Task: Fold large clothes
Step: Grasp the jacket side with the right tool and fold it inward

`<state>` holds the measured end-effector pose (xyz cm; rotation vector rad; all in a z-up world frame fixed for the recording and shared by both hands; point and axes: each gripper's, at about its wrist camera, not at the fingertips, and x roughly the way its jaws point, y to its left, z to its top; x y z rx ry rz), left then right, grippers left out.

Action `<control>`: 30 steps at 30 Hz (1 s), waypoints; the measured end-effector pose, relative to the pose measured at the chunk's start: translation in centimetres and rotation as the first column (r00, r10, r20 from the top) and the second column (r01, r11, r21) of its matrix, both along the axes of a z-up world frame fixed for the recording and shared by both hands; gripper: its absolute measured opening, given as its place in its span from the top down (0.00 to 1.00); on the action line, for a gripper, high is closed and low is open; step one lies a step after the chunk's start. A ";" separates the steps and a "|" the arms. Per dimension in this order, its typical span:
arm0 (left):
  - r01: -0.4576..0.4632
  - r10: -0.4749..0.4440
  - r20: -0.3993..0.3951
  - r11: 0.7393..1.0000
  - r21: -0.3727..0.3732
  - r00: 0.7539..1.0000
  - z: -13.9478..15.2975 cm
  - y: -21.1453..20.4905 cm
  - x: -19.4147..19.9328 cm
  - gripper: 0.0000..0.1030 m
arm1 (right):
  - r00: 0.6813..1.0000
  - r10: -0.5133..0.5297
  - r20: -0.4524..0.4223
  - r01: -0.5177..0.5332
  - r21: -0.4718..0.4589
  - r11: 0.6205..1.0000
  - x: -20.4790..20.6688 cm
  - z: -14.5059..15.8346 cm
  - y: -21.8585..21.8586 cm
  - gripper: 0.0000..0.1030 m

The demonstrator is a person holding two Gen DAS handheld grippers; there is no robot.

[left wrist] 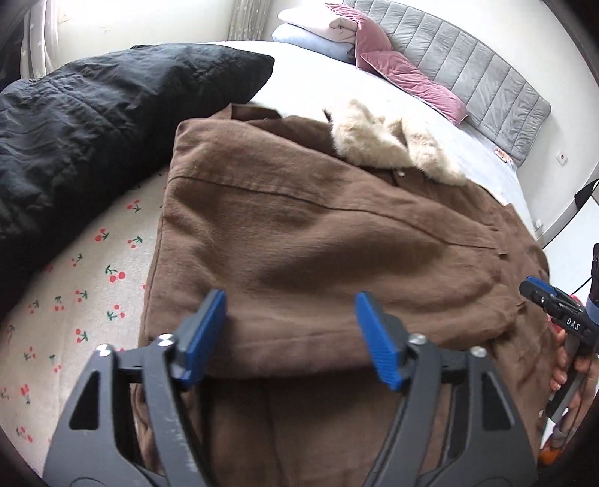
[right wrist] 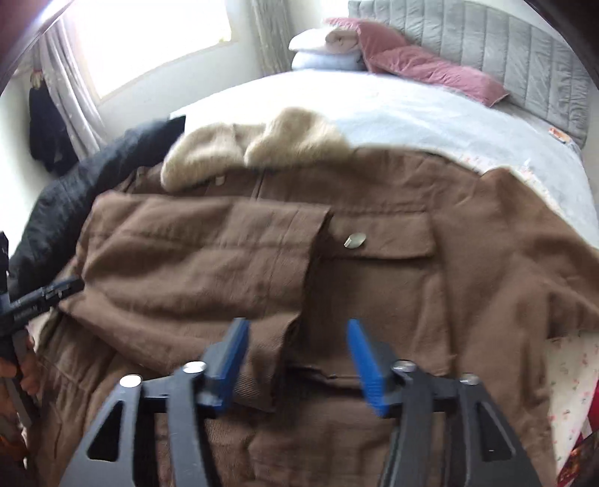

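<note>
A large brown jacket [left wrist: 299, 239] with a cream fur collar [left wrist: 389, 146] lies on the bed, one sleeve folded across its front. In the right wrist view the jacket [right wrist: 374, 284] shows a chest pocket with a metal snap [right wrist: 355, 240] and the folded sleeve [right wrist: 194, 258]. My left gripper [left wrist: 292, 311] is open and empty, just above the folded sleeve. My right gripper [right wrist: 297, 337] is open and empty, above the sleeve's cuff edge. The right gripper also shows at the right edge of the left wrist view [left wrist: 554, 307]. The left gripper shows at the left edge of the right wrist view [right wrist: 41, 296].
A black padded garment [left wrist: 93, 142] lies left of the jacket. The cherry-print sheet [left wrist: 75, 299] covers the near bed. Pink cushions [left wrist: 404, 71] and folded pillows [left wrist: 310, 33] sit by the grey headboard [left wrist: 486, 75]. A window [right wrist: 149, 37] is at the back left.
</note>
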<state>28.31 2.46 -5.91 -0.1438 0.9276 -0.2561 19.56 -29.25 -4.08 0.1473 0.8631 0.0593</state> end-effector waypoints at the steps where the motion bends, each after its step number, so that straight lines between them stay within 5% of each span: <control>1: -0.008 0.008 -0.003 1.000 0.000 1.000 0.7 -0.1 -0.5 0.22 | 0.999 -0.036 0.012 0.036 -0.002 0.999 -0.4 0.5 -1.2 0.24; 3: -0.024 0.024 -0.004 1.000 0.009 1.000 2.3 -0.3 -1.7 0.21 | 0.994 -0.112 0.016 0.112 0.004 0.994 -0.9 1.0 -3.6 0.23; 7: -0.042 0.042 0.024 0.999 0.002 0.999 3.9 -0.6 -4.2 0.02 | 0.957 -0.287 -0.035 0.288 0.040 0.957 -2.1 0.9 -9.4 0.23; 11: -0.007 0.007 0.041 1.000 -0.006 0.999 3.5 -1.1 -5.4 0.02 | 0.911 -0.409 -0.060 0.411 0.034 0.911 -2.6 0.9 -14.8 0.22; 16: 0.005 -0.009 0.053 0.998 0.068 0.999 2.2 -1.6 -5.9 0.02 | 0.796 -0.591 -0.127 0.604 0.106 0.790 -2.9 0.2 -21.9 0.22; 22: 0.019 -0.019 0.015 1.000 -0.021 1.000 0.5 -0.6 -5.5 0.02 | 0.662 -0.711 -0.239 0.746 0.109 0.657 -3.3 -3.2 -26.4 0.22; 28: 0.008 -0.008 -0.002 0.997 -0.074 1.000 -0.2 0.2 -5.4 0.02 | 0.601 -0.771 -0.211 0.792 0.288 0.538 -4.2 -4.5 -29.6 0.22; 29: 0.007 -0.007 -0.002 0.996 -0.084 1.000 -0.3 0.3 -5.4 0.02 | 0.598 -0.776 -0.199 0.791 0.304 0.531 -4.1 -4.4 -30.0 0.25; 30: 0.004 -0.004 -0.002 0.996 -0.094 1.000 -0.3 0.4 -5.4 0.02 | 0.605 -0.776 -0.180 0.782 0.316 0.537 -3.9 -4.4 -30.3 0.39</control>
